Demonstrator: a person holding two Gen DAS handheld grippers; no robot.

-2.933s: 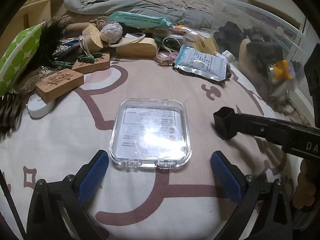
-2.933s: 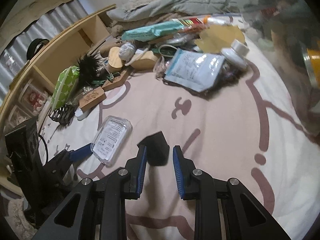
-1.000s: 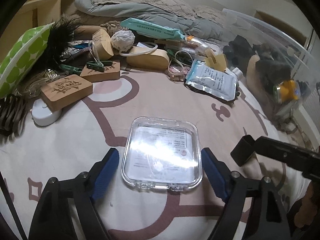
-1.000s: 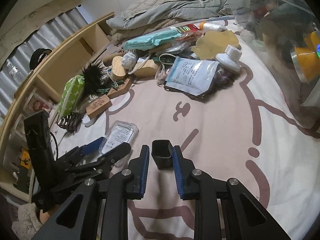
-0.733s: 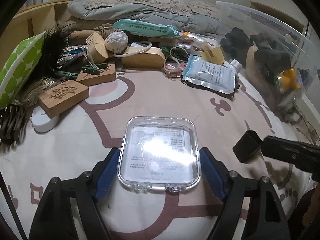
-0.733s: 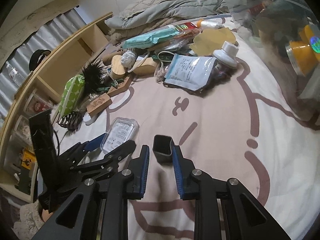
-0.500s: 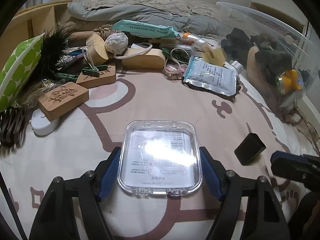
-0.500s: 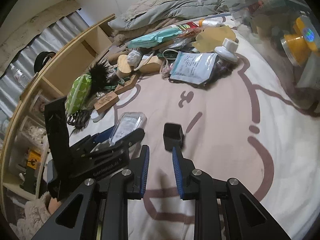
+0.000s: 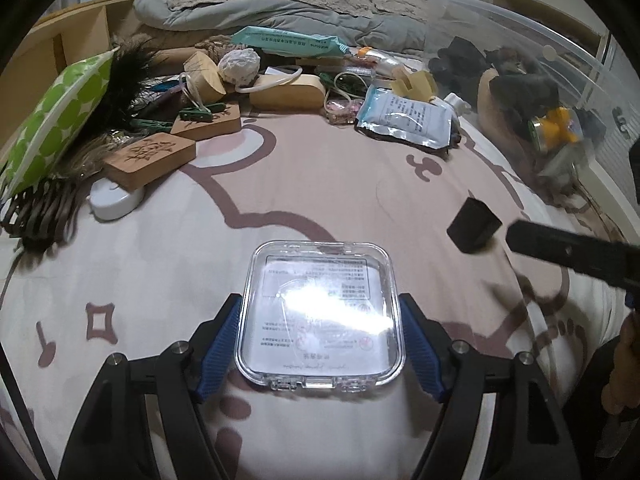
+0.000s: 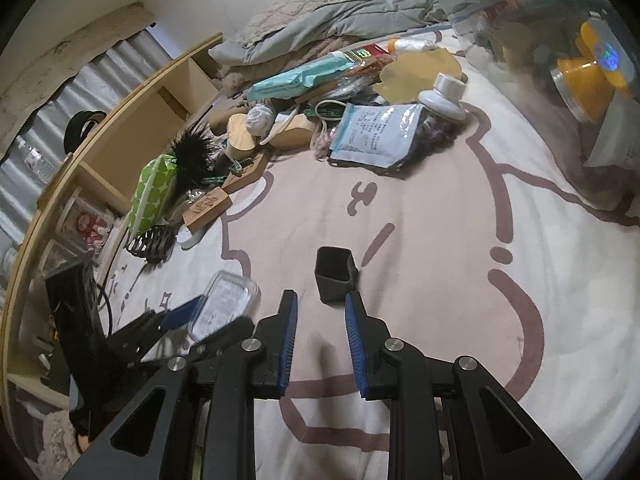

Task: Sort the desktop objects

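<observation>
**Squarely between the left tongs: the clear case, with the black cap loose ahead of the right**

Squarely between the left tongs (image 9: 320,350) lies the clear plastic case (image 9: 320,316), flat on the bed cover (image 9: 320,184), its blue pads pressed against the case's two side walls, so the tongs grip it across its width. The case's slightly longer axis runs straight away from the camera, in line with the tongs, and its latch edge faces the camera. Whether it is lifted off the cover or only clamped where it rests cannot be told.

The right tongs (image 10: 320,336) stand open and hold nothing. The small black cap (image 10: 335,276) sits on the cover just ahead of the tips, its open mouth up and tilted slightly back, a little right of the midline and near the right finger; it is not between the pads. The right side is plainly the nearer to it.

Judging by this, the case's next move depends on a clear path to the clear storage bin (image 9: 520,60) at the right, whose contents are blurred behind its wall. Glare hides much of the case's printed label, and the pile of clutter (image 9: 248,80) beyond overlaps too much to separate fully.
</observation>
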